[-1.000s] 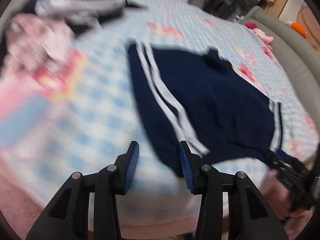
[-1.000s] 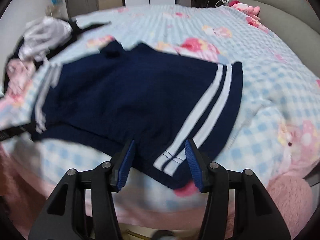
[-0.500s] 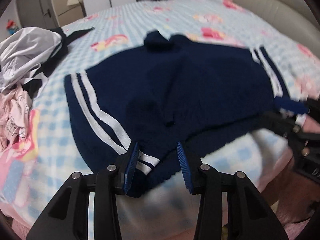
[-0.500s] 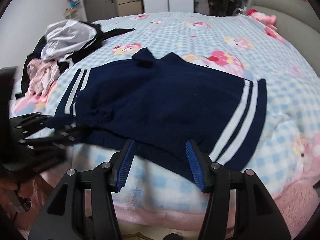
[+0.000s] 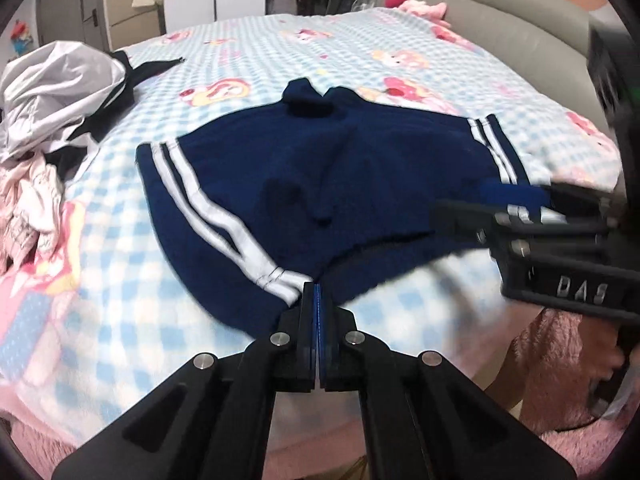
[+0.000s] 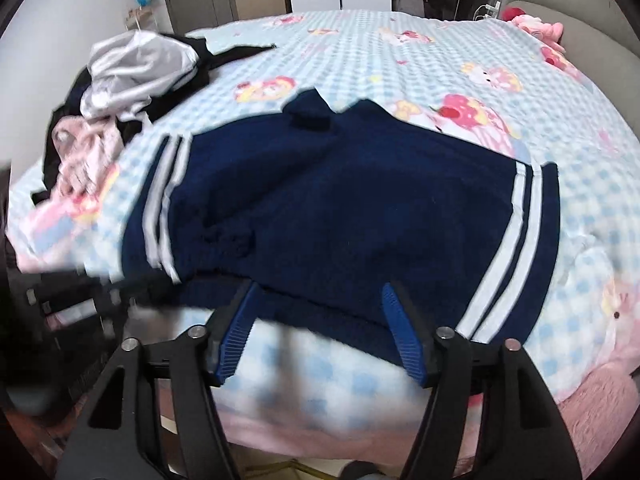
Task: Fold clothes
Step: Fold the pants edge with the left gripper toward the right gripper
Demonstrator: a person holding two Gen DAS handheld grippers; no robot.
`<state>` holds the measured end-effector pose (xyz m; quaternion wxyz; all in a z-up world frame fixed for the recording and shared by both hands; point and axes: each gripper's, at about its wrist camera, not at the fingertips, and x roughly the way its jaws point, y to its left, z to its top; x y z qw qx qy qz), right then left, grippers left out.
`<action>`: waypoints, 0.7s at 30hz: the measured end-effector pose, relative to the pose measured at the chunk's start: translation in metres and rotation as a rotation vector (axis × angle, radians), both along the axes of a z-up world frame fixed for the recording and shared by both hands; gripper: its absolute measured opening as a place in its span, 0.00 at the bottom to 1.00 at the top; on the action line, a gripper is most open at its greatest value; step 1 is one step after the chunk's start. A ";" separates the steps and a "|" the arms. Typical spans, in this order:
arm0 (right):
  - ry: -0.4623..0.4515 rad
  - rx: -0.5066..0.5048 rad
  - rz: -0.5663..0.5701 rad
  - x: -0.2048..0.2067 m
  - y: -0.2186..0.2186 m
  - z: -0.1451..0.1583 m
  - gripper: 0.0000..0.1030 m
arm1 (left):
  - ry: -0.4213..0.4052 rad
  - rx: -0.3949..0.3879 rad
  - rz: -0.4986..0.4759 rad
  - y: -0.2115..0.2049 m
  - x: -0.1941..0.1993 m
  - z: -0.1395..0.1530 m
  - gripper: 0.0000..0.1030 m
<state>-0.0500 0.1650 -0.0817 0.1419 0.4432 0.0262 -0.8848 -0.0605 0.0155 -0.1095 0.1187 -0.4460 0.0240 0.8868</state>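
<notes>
The navy garment lies spread across the bed, long axis crosswise. The left claw is pinched on its near hem; the right claw, gaping wide, hovers at that same hem.

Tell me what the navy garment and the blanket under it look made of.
Garment: a soft, matte knit or fleece by its fuzzy surface, with smooth white stripes. Blanket: plush fleece, from its fluffy nap and printed checks. Neither is certain.
</notes>
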 end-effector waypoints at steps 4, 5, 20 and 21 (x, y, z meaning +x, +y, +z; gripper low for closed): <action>0.010 0.078 0.073 -0.008 -0.021 -0.005 0.64 | -0.019 0.022 -0.008 -0.008 -0.005 -0.003 0.03; 0.010 0.093 0.089 -0.009 -0.025 -0.007 0.64 | -0.014 0.013 -0.009 -0.008 -0.006 -0.004 0.04; -0.012 0.243 0.270 -0.030 -0.068 -0.040 0.47 | 0.030 0.105 0.010 -0.022 0.006 0.003 0.20; -0.015 0.235 0.266 -0.031 -0.067 -0.041 0.44 | 0.044 0.094 0.009 -0.020 0.009 0.005 0.24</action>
